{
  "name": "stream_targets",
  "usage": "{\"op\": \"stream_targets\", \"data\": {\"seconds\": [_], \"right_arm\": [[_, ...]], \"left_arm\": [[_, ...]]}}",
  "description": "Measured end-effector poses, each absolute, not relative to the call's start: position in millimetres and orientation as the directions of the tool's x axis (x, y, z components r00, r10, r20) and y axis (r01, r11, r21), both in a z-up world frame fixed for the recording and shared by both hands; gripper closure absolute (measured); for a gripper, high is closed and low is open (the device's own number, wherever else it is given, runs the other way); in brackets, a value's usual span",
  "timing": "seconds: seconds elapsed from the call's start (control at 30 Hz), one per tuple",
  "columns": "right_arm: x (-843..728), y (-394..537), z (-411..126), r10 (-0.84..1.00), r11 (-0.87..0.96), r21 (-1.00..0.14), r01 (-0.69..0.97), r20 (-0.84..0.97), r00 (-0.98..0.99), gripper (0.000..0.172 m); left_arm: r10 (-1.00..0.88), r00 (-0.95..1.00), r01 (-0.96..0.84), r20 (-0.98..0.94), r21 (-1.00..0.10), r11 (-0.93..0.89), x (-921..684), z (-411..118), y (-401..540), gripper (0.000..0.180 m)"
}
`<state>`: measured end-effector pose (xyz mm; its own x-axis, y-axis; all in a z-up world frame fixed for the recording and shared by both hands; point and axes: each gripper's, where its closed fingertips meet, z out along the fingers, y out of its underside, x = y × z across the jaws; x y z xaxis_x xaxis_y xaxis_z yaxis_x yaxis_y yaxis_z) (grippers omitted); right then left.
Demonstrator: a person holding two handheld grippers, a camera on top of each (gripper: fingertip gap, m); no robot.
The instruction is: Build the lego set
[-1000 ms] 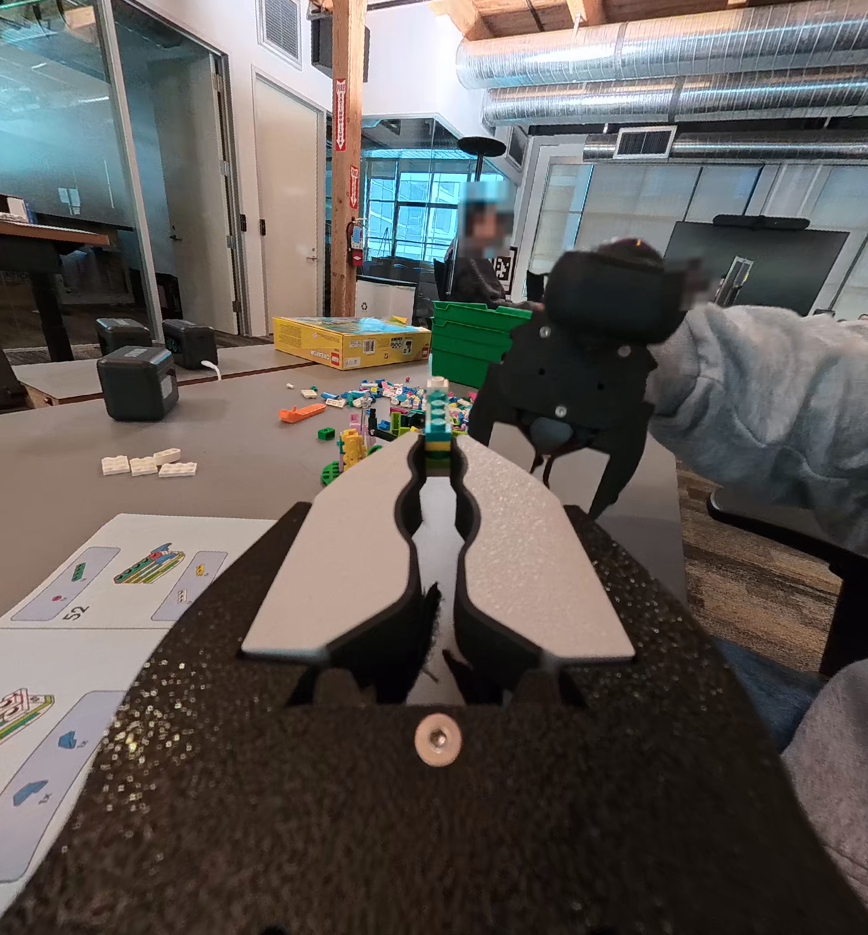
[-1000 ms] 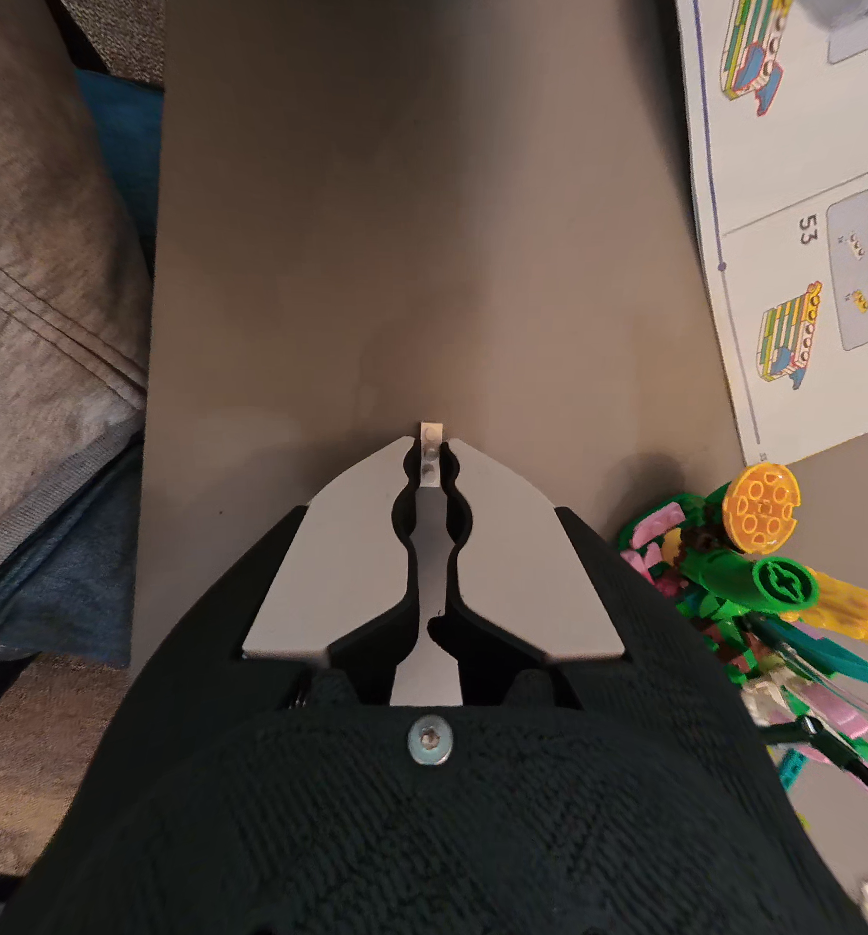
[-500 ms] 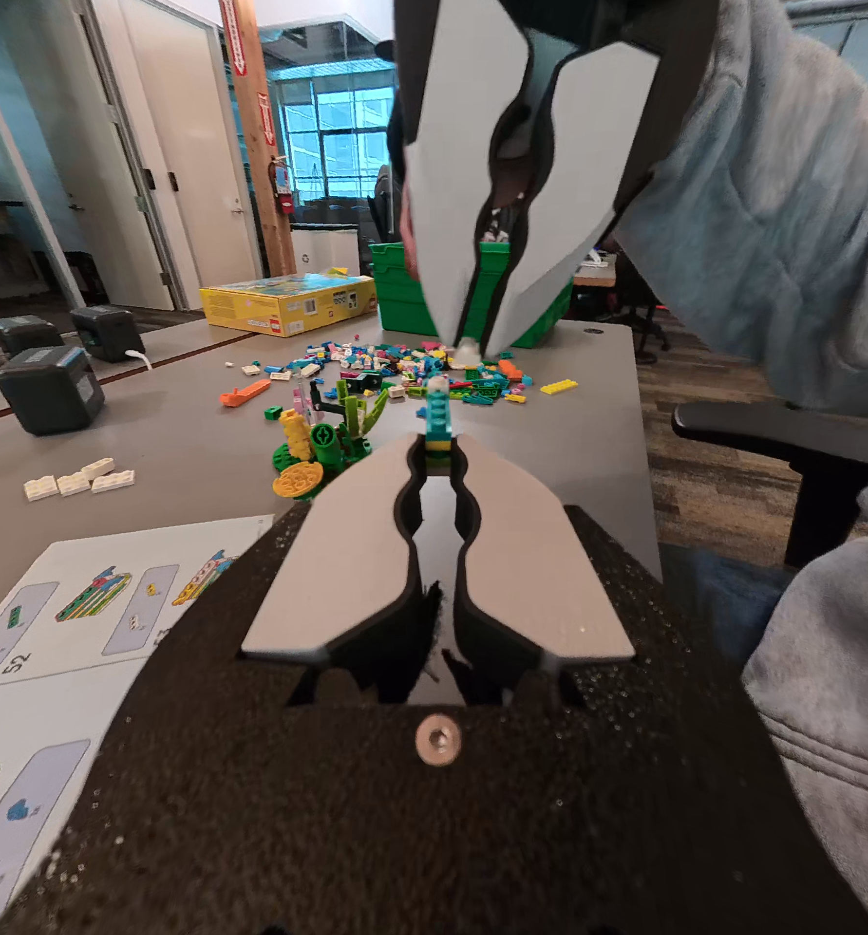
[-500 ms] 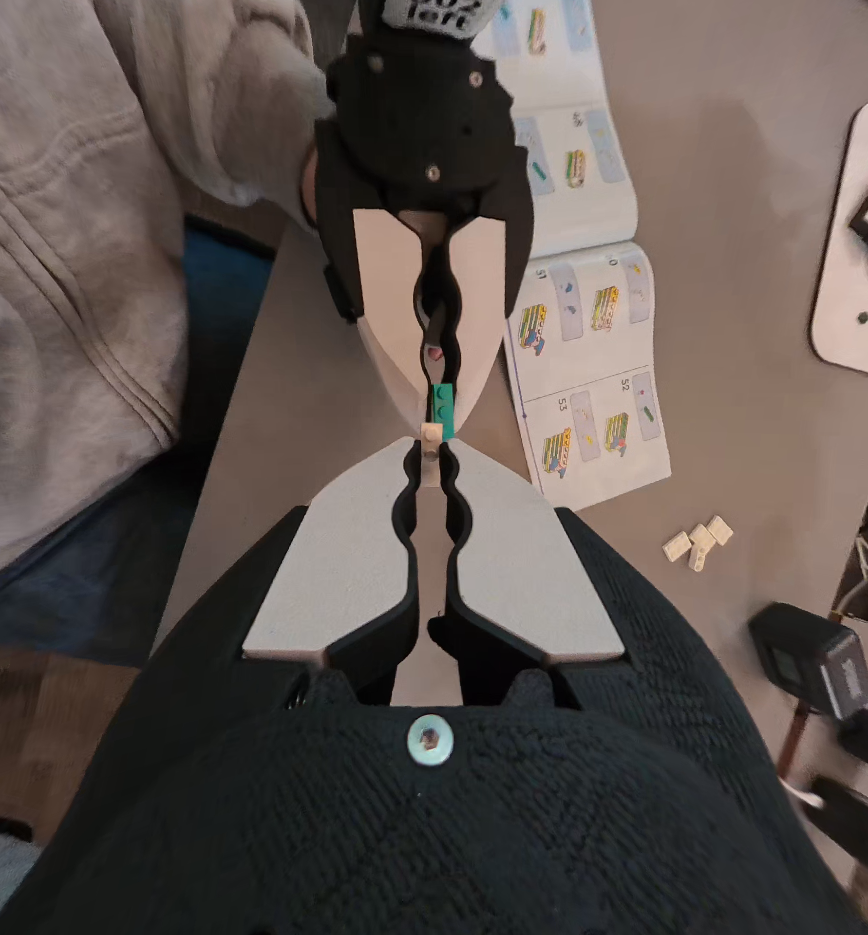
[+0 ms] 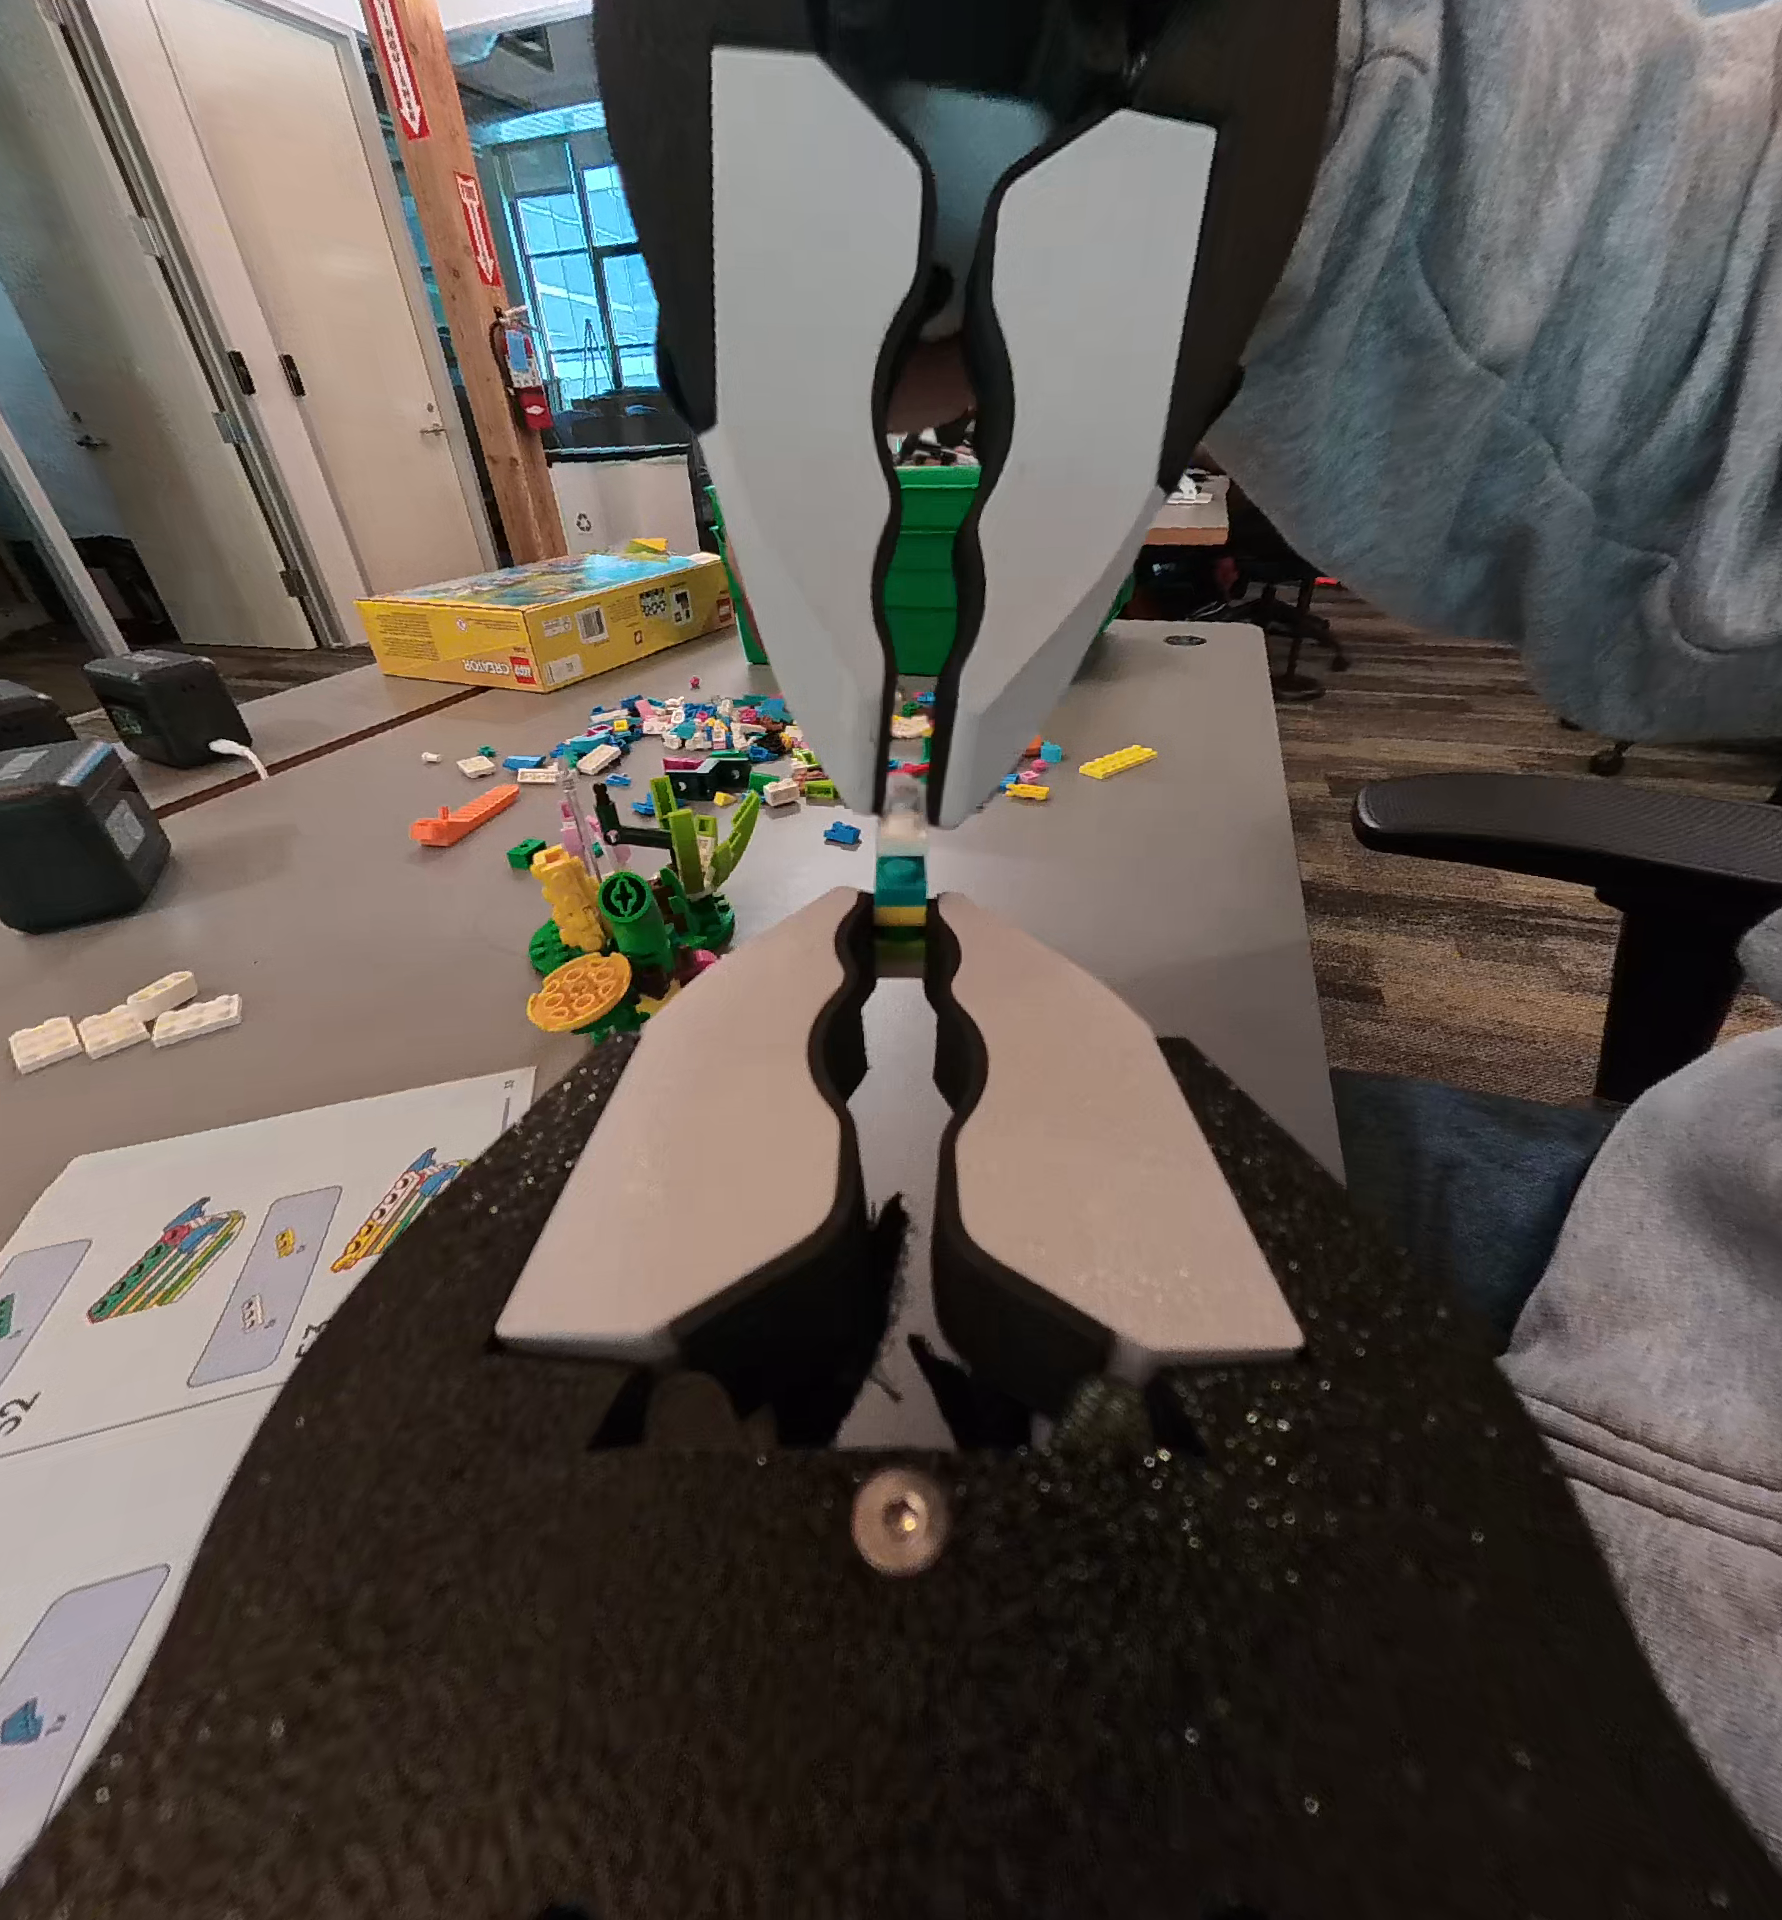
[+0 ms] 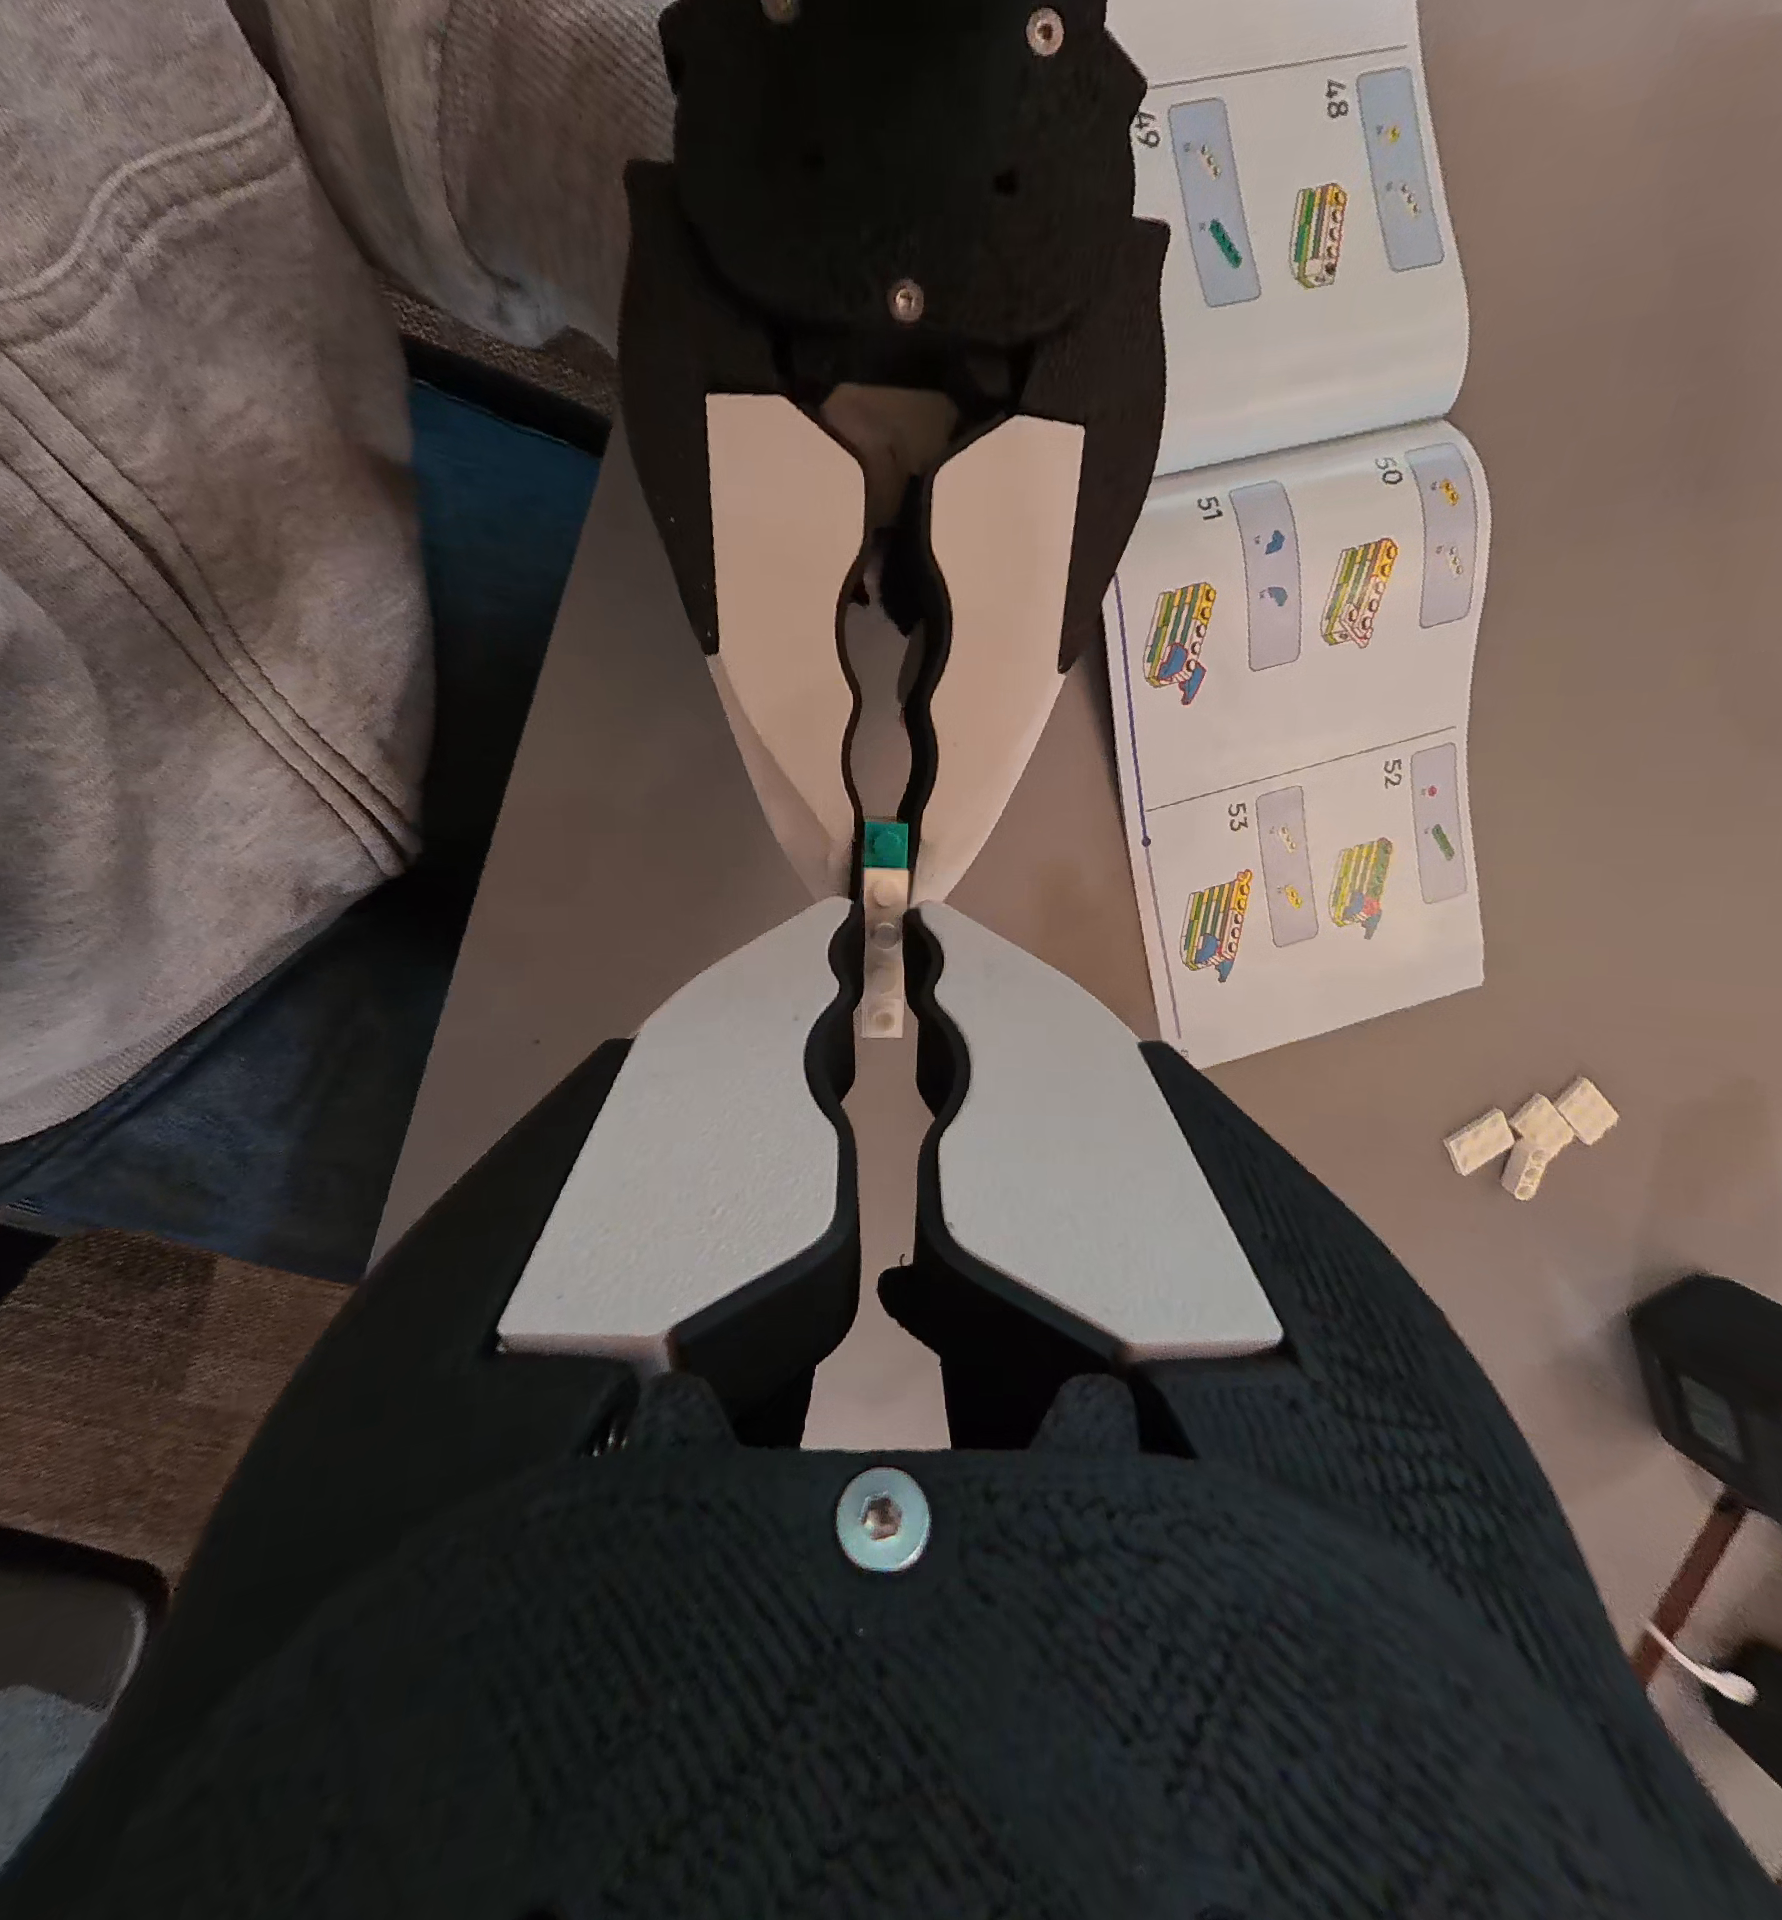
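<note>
From the left wrist view, we see our left gripper [image 5: 900, 914] pinching a small stack of bricks [image 5: 901, 883], teal on top, above the table's [image 5: 1126, 914] near edge. The right gripper [image 5: 902, 816] points down at it, tip to tip.

From the right wrist view, our right gripper [image 6: 885, 925] clamps a white plate [image 6: 884, 961], its long axis along the fingers; it seems to touch the stack.
</note>
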<state>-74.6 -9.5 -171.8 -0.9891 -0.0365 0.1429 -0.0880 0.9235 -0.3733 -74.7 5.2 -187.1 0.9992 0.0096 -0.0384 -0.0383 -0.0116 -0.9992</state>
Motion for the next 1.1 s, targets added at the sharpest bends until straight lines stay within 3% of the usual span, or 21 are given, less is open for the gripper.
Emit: {"op": "stream_targets", "data": {"seconds": [0.33, 0.47, 0.57, 0.63, 0.77, 0.87, 0.97, 1.1], "right_arm": [[-76, -9, -173, -0.024, 0.924, -0.374, -0.082, 0.158, -0.987, 0.164], [-79, -9, -167, 0.020, 0.911, -0.404, -0.077, 0.231, -0.973, 0.136], [-81, -10, -162, 0.039, 0.888, -0.425, -0.174, 0.448, -0.893, 0.123], [-82, -11, -164, 0.022, 0.884, -0.372, -0.284, 0.638, -0.770, 0.117], [-86, -14, -171, -0.055, 0.896, -0.151, -0.418, 0.896, -0.441, 0.115], [-93, -15, -172, -0.103, 0.912, -0.023, -0.410, 0.954, -0.281, 0.115], [-99, -16, -176, -0.134, 0.915, 0.037, -0.403, 0.967, -0.217, 0.117], [-104, -16, -175, -0.126, 0.923, 0.050, -0.381, 0.976, -0.175, 0.143]], "left_arm": [[0.014, 0.999, -0.044, -0.044, -0.999, -0.015, -75, -188, 5, 0.172], [0.031, 0.999, -0.024, -0.024, -1.000, -0.016, -78, -187, 4, 0.172], [0.044, 0.999, 0.026, 0.026, -1.000, -0.007, -84, -187, 2, 0.172], [0.040, 0.997, 0.073, 0.073, -0.997, 0.008, -87, -185, 0, 0.172], [0.026, 0.990, 0.138, 0.139, -0.990, 0.026, -88, -184, -2, 0.172], [0.010, 0.988, 0.152, 0.152, -0.988, 0.024, -86, -184, -1, 0.172], [-0.010, 0.986, 0.165, 0.165, -0.986, 0.027, -84, -183, 0, 0.172], [-0.033, 0.983, 0.183, 0.181, -0.982, 0.044, -82, -181, -1, 0.172]]}}
